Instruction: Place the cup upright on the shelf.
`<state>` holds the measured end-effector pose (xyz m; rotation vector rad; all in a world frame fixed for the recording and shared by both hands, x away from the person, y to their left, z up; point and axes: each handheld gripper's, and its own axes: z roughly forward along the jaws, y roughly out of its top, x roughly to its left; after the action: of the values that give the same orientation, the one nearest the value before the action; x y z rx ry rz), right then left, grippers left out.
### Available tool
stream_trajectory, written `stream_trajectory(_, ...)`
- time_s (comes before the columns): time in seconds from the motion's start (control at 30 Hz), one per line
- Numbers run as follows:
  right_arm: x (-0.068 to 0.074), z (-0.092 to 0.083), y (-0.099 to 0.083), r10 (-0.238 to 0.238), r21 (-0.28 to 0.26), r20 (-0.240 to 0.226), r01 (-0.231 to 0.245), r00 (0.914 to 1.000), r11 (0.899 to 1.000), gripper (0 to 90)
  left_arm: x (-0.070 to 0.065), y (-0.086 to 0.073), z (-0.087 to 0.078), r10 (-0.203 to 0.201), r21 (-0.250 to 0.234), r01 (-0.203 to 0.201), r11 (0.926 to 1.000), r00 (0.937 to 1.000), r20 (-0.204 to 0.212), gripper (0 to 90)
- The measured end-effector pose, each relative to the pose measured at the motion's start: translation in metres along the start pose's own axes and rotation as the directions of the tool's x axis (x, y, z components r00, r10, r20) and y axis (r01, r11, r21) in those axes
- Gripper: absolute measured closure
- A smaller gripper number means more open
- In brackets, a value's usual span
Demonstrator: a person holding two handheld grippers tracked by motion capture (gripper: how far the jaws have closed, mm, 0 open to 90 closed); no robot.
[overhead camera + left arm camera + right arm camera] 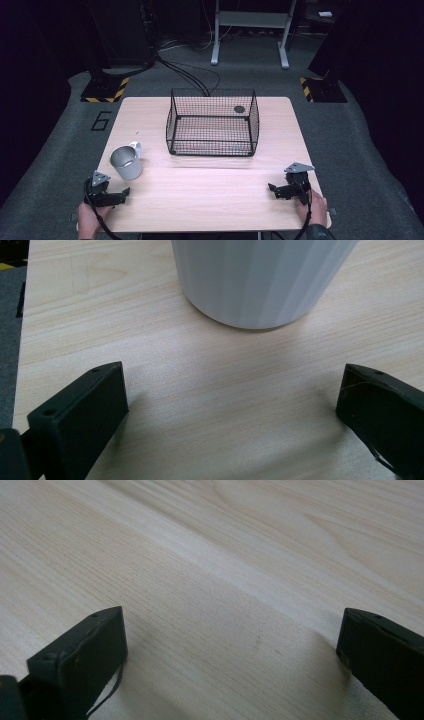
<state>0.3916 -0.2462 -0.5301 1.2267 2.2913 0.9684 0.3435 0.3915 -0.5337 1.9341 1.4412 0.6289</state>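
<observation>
A white mug (126,162) with its handle toward the back stands on the left part of the wooden table (210,200). A black wire basket (213,123) sits at the middle back, with a small dark round thing (239,109) seen through its far right corner. My left gripper (121,195) rests near the front left edge, open, just in front of the mug (260,280), nothing between its jaws. My right gripper (273,190) lies at the front right, open over bare wood (225,580).
Grey carpet surrounds the table. Cables (195,77) run on the floor behind the basket. A metal frame's legs (250,35) stand at the back, and two black-and-yellow striped bases (105,90) flank the far corners.
</observation>
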Motion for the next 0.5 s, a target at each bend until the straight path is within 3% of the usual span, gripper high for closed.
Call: stream_trajectory(0.5,-0.0001,-0.0003,0.0003,-0.001,0.008,-0.001,0.001,1.0000,1.000,0.0,-0.0001,0.0009,-0.0014,-0.005,0.001,0.005,1.0000,0.9999,0.015,0.1)
